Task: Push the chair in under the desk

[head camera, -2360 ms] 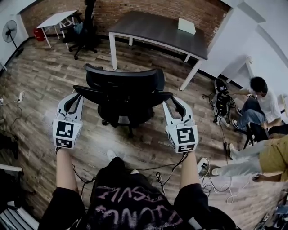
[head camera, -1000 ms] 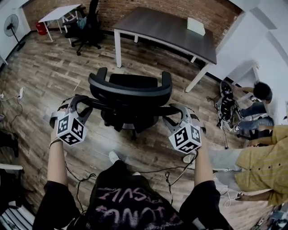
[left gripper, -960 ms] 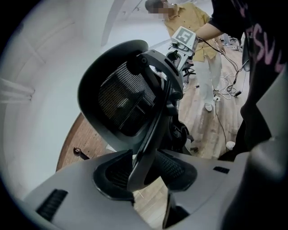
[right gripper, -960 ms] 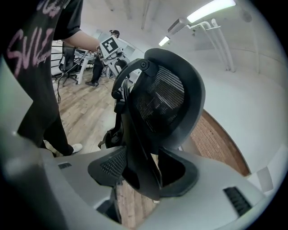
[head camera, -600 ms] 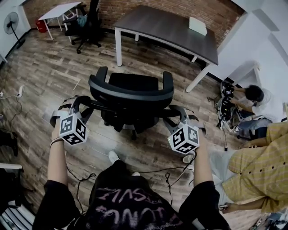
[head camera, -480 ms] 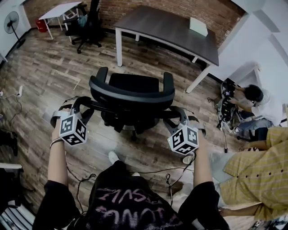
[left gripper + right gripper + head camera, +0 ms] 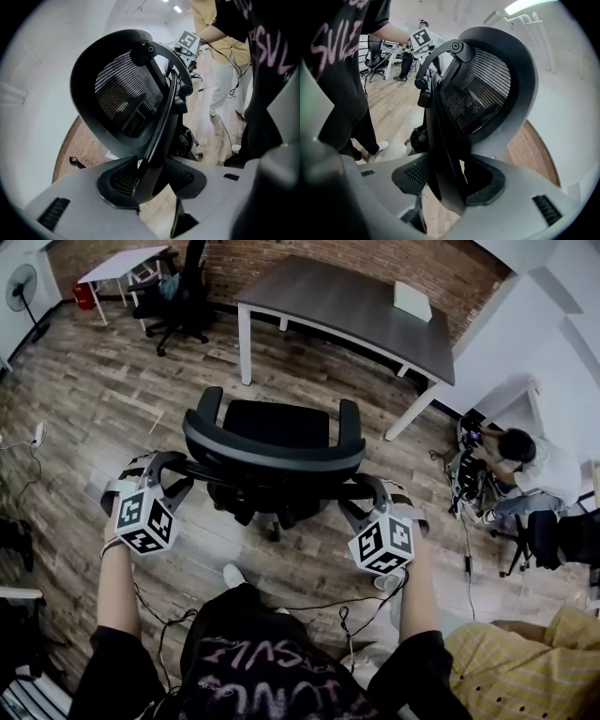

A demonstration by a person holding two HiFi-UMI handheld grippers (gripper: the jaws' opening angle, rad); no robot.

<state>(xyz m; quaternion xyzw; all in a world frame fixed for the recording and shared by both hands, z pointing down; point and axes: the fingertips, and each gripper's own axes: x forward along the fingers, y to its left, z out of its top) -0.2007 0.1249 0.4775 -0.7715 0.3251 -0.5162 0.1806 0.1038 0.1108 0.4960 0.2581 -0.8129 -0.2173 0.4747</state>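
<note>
While gripping the black mesh office chair (image 7: 272, 442) with the right claw (image 7: 367, 486), left claw (image 7: 161, 465) just loosening round it, push straight ahead to the dark flat-topped desk (image 7: 347, 306).

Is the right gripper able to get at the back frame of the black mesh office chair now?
Probably yes: the back frame stands between the jaws of the right gripper, nothing blocking it.

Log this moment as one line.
left gripper: jaws just opening, chair backrest between; right gripper: gripping backrest; desk: chair not under yet
</note>
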